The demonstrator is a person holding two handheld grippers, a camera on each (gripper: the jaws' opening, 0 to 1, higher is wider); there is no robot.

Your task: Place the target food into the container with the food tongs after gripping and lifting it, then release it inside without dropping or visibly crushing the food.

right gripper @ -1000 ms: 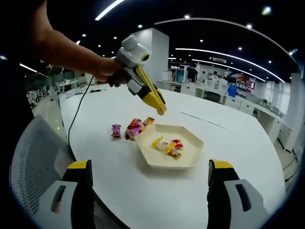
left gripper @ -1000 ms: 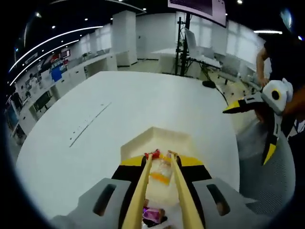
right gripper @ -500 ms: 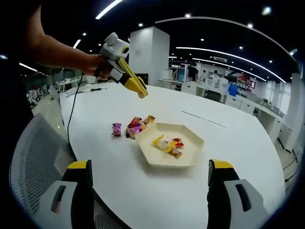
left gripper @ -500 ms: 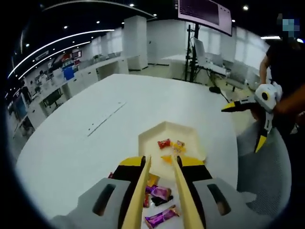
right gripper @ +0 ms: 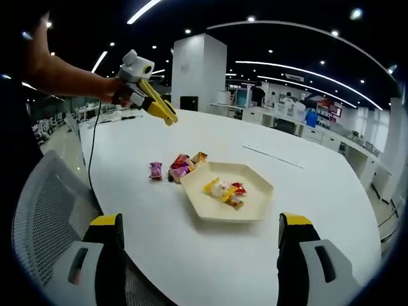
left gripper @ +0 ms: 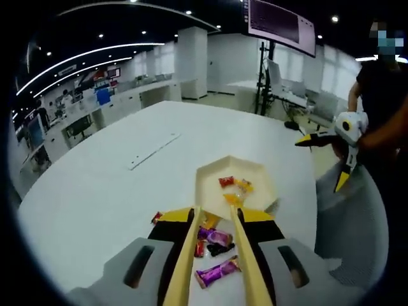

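Note:
My left gripper point(left gripper: 215, 220) is shut on a pair of wooden food tongs point(left gripper: 188, 255), whose two arms stand slightly apart with nothing between their tips. Below the tips, several wrapped candies point(left gripper: 218, 238) lie loose on the white table. Just beyond them is the cream hexagonal tray point(left gripper: 207, 186), which holds three candies point(left gripper: 233, 185). In the right gripper view the left gripper point(right gripper: 153, 102) hangs high at the upper left in a person's hand, away from the tray point(right gripper: 252, 207) and the loose candies point(right gripper: 178, 169). My right gripper point(right gripper: 201, 222) is open and empty.
The round white table point(right gripper: 191, 255) has a long slot point(left gripper: 153, 150) near its middle. A grey mesh chair point(right gripper: 44, 210) stands at its near edge. The right gripper point(left gripper: 331, 137) hovers off the table's right side, held by a person. A cable point(right gripper: 95, 159) runs across the table.
My left gripper and the tongs have drawn back and up from over the tray to above the loose candies near the table edge. The right gripper has stayed still.

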